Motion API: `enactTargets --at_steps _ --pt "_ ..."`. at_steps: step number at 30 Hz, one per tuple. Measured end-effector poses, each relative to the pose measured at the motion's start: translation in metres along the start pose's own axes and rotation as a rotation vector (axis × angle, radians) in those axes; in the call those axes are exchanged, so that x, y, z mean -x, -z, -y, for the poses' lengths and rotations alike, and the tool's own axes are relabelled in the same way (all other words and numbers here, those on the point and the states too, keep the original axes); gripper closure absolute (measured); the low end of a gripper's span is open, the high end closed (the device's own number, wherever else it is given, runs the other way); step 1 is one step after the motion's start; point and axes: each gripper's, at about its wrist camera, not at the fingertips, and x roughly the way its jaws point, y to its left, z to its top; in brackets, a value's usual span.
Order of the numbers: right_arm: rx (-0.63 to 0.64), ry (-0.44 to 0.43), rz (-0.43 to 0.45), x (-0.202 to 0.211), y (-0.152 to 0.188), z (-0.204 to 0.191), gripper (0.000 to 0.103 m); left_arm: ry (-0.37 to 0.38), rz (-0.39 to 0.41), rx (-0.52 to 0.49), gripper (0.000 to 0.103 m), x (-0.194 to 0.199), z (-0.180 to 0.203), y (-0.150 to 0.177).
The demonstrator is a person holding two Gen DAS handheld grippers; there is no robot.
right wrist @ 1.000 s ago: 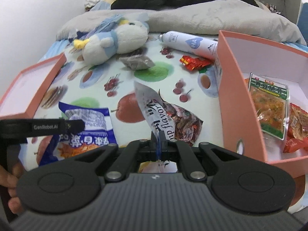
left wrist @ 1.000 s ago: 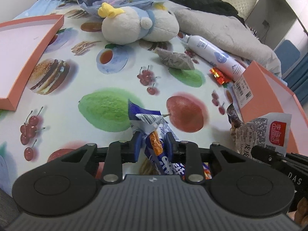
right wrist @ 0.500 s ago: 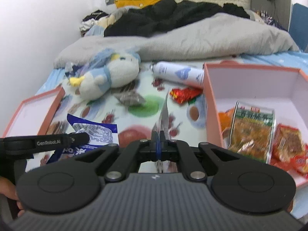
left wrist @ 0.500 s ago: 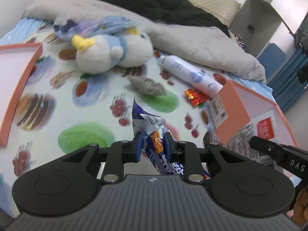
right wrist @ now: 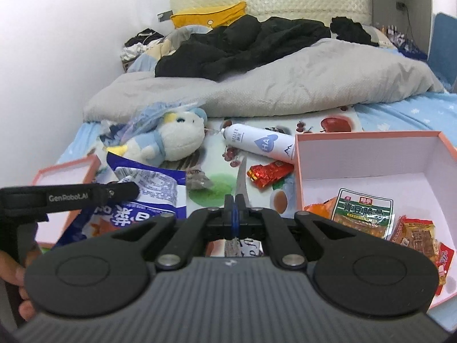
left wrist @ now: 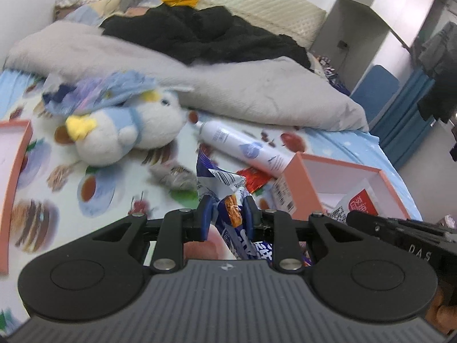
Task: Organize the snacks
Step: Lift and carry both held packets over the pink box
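Observation:
My left gripper [left wrist: 228, 203] is shut on a blue snack packet [left wrist: 221, 183], which stands up between the blue pads, lifted off the fruit-print sheet. The same packet [right wrist: 148, 183] and the left gripper's black bar show at the left of the right wrist view. My right gripper [right wrist: 234, 200] is shut on a silver snack packet [right wrist: 241, 175], seen edge-on above the fingers. In the left wrist view that packet's white back with a red label [left wrist: 357, 203] hangs in front of the pink box [left wrist: 300, 183]. The box [right wrist: 371, 154] is open and holds a green-labelled packet [right wrist: 362, 214] and orange ones.
On the sheet lie a red snack [right wrist: 268, 173], a small grey packet [right wrist: 197, 180], a white spray bottle [right wrist: 260, 143] and a plush bird [right wrist: 174, 140]. The pink lid [left wrist: 14, 171] lies at the left. A grey blanket [right wrist: 285, 85] and black clothes fill the far end of the bed.
Both grippers have risen with their packets, so the sheet lies farther below and more of the bed shows. The silver packet has turned from flat-on to edge-on.

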Motion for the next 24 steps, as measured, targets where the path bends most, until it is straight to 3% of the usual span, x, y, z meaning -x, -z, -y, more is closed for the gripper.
enactTargets --at_steps 13,24 --pt "-0.036 0.017 0.093 0.045 -0.059 0.039 0.1 0.104 0.089 -0.205 0.076 0.023 0.096 -0.073" --pt "-0.074 0.088 0.118 0.067 -0.084 0.087 0.1 0.21 0.037 -0.269 0.076 -0.002 0.175 -0.08"
